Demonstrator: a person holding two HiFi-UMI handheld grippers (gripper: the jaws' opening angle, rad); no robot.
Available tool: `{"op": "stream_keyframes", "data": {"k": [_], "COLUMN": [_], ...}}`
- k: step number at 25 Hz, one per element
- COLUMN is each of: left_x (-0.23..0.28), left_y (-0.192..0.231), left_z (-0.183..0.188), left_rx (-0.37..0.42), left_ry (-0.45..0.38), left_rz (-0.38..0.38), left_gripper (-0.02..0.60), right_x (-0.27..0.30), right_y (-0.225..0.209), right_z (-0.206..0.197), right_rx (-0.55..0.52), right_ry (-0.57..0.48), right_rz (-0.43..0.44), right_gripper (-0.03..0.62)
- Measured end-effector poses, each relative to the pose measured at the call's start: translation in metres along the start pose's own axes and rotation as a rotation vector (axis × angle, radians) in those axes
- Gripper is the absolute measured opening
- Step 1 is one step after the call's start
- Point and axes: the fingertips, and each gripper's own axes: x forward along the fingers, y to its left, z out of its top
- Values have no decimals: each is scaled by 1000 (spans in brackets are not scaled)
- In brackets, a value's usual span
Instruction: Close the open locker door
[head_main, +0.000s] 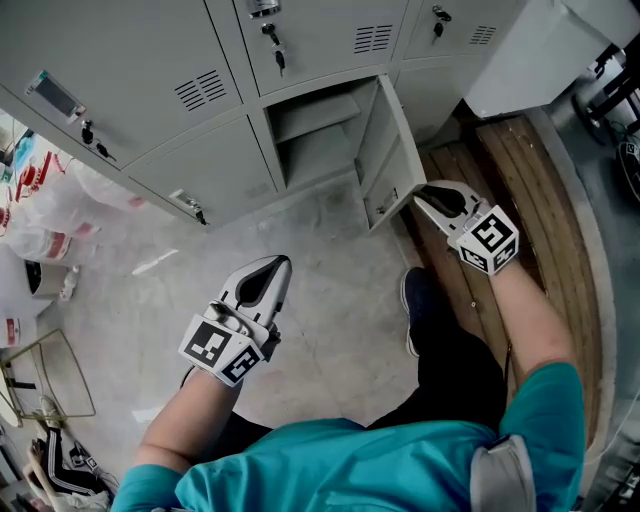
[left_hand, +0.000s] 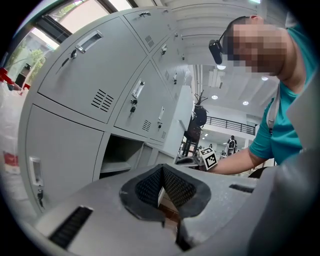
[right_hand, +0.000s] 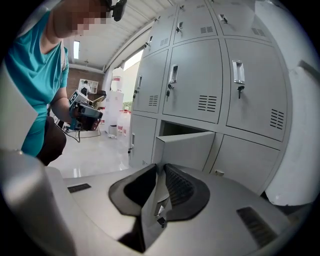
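Note:
The grey locker door (head_main: 383, 150) of a bottom compartment (head_main: 310, 135) stands swung out toward me, roughly at a right angle to the locker front. My right gripper (head_main: 418, 197) is at the door's free edge. In the right gripper view that edge (right_hand: 187, 147) runs down between the jaws, which are closed on it, with the latch showing between the pads. My left gripper (head_main: 280, 262) hangs over the floor in front of the lockers, shut and holding nothing. In the left gripper view its tips (left_hand: 161, 169) meet, and the open compartment (left_hand: 120, 155) lies ahead to the left.
A wooden platform (head_main: 520, 200) lies on the floor right of the door, under my right arm. My shoe (head_main: 415, 300) is just below the door. Plastic bags (head_main: 40, 200) and a wire frame (head_main: 40, 375) sit at the left. Keys (head_main: 278, 55) hang in the upper locks.

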Motion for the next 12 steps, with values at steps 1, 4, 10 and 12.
{"op": "stream_keyframes", "data": {"k": [1,4,10,12], "left_x": [-3,-12,-28,-33], "left_y": [1,6,13,15], "left_z": [0,-1,-3,-3], "left_rx": [0,-4,-5,-3], "left_ry": [-2,-5,-11,-13], "left_rz": [4,21,48,55], "left_gripper": [3,3,3,3], "right_x": [3,14,37,45], "right_y": [3,13,28,32], "right_z": [2,9,22,27], "right_rx": [-3,-14,-36,-43], "right_ry": [-2,-9,-17,-21], "right_rz": [2,8,4,1], "right_gripper": [60,60,60,60]}}
